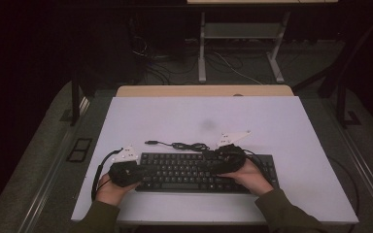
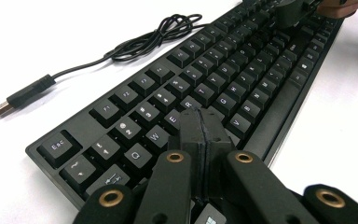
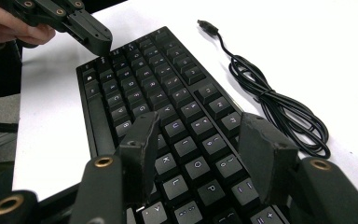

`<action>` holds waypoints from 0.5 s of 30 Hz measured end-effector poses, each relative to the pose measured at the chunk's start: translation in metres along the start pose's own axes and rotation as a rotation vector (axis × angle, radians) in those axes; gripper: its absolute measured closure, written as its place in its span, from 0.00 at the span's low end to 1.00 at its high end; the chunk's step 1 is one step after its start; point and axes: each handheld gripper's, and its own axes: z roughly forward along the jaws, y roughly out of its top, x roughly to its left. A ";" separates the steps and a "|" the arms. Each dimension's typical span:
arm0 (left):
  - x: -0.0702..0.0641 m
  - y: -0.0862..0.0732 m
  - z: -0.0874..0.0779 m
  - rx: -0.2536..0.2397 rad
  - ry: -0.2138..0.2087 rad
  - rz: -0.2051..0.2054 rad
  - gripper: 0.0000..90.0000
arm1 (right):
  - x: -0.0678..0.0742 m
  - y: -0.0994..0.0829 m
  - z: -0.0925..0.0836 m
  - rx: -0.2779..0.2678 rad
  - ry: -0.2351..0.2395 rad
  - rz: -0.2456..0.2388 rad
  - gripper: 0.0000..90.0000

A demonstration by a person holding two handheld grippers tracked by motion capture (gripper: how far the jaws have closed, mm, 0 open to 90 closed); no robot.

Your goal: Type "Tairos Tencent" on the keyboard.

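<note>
A black keyboard (image 1: 184, 172) (image 2: 223, 79) (image 3: 154, 79) lies on the white table (image 1: 199, 114) near its front edge. Its black cable (image 1: 189, 145) (image 2: 154, 35) (image 3: 279, 112) is coiled just behind it and ends in a loose USB plug (image 1: 150, 142) (image 2: 2, 108) (image 3: 205, 24). My left gripper (image 1: 137, 174) (image 2: 200, 122) is shut with nothing in it, its tips just over the letter keys at the keyboard's left end. My right gripper (image 1: 213, 167) (image 3: 203, 128) hovers open over the keys on the right half. Each gripper view also shows the other gripper (image 2: 293, 11) (image 3: 91, 35) farther off.
A wooden strip (image 1: 204, 91) runs along the table's far edge. Bare white surface lies behind the cable and on both sides of the keyboard. On the dark floor beyond are a desk frame (image 1: 201, 48) and loose cables (image 1: 233, 65).
</note>
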 end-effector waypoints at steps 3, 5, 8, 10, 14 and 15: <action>0.001 -0.001 0.001 0.005 0.000 -0.006 0.99 | 0.000 0.000 0.000 0.000 0.001 0.000 0.52; 0.001 -0.001 0.002 0.012 -0.001 -0.008 0.99 | 0.000 0.000 0.000 -0.001 0.000 0.001 0.52; 0.001 -0.002 0.004 0.023 -0.002 -0.004 0.99 | 0.000 0.000 0.000 0.002 0.001 0.000 0.52; 0.001 -0.002 0.006 0.028 -0.001 -0.001 0.99 | 0.000 0.000 0.001 0.003 0.002 0.000 0.52; 0.002 -0.002 0.011 0.040 0.004 0.001 0.99 | 0.000 -0.001 0.001 0.005 0.002 -0.001 0.52; 0.003 -0.002 0.015 0.050 0.005 0.000 0.99 | 0.000 -0.001 0.002 0.006 0.000 -0.005 0.52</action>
